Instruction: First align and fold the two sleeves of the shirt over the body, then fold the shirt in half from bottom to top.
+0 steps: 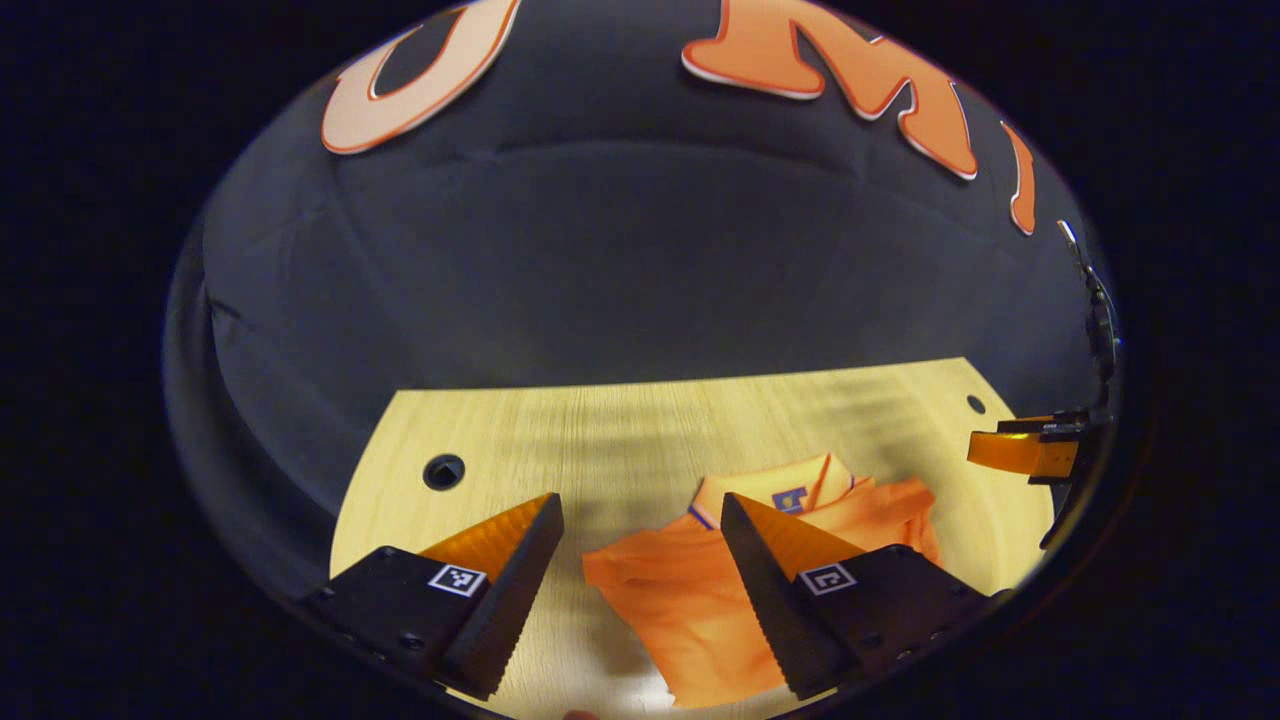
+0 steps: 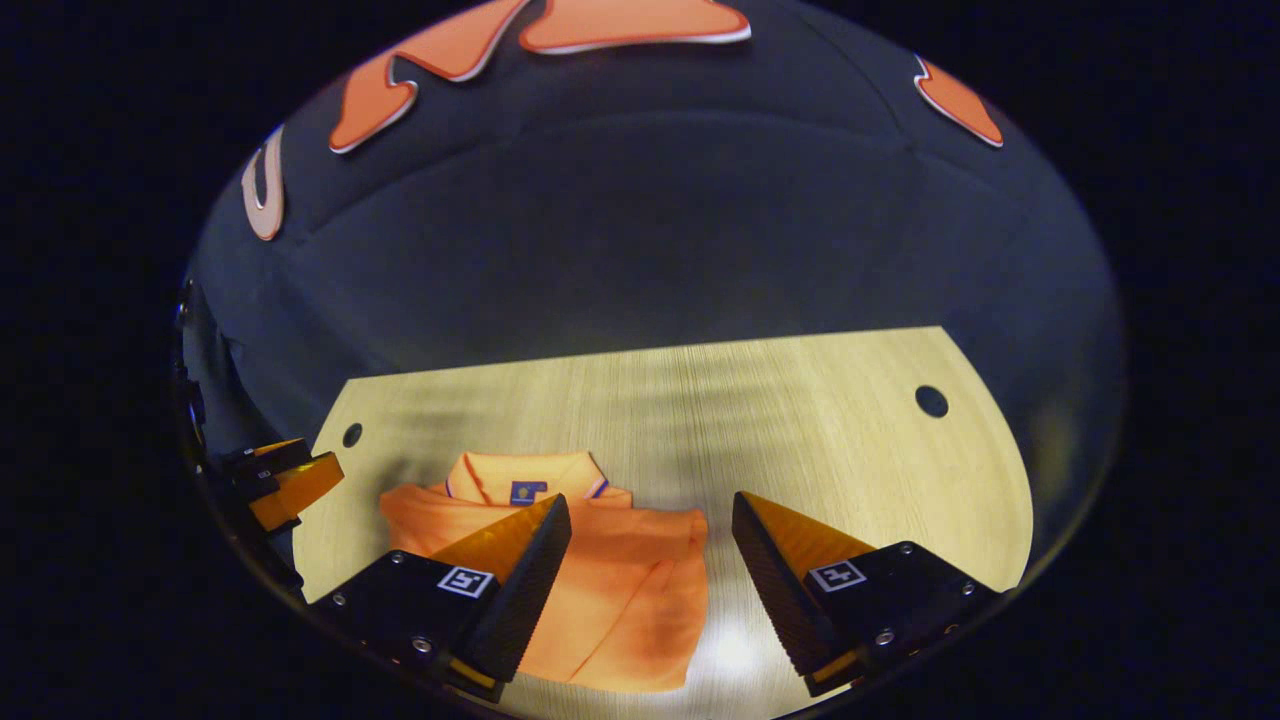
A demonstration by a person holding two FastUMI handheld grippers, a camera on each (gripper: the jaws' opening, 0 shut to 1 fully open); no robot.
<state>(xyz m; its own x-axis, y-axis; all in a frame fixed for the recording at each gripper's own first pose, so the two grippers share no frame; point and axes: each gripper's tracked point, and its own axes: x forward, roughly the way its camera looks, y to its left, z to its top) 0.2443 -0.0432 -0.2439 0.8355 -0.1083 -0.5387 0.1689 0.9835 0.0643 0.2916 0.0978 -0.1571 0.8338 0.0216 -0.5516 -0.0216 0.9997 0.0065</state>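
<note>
Orange knit shirt [image 2: 610, 590] lies folded on pale woodgrain table [image 2: 800, 420].

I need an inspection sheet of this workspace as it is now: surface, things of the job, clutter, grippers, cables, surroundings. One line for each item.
Surface: light wooden table with round holes near its far corners; bare wood around the garment.
Job's things: orange shirt lies on the table, collar toward the far side, sleeves already folded in over the body; the bottom-to-top fold is not yet done.
Clutter: nothing seen.
Grippers: left gripper open above the shirt's edge, holding nothing; right gripper open above the shirt, holding nothing.
Cables: a thin dark cable or rod rises above the right gripper in the left gripper view; too small to tell more.
Surroundings: black cloth wall behind the table.
</note>
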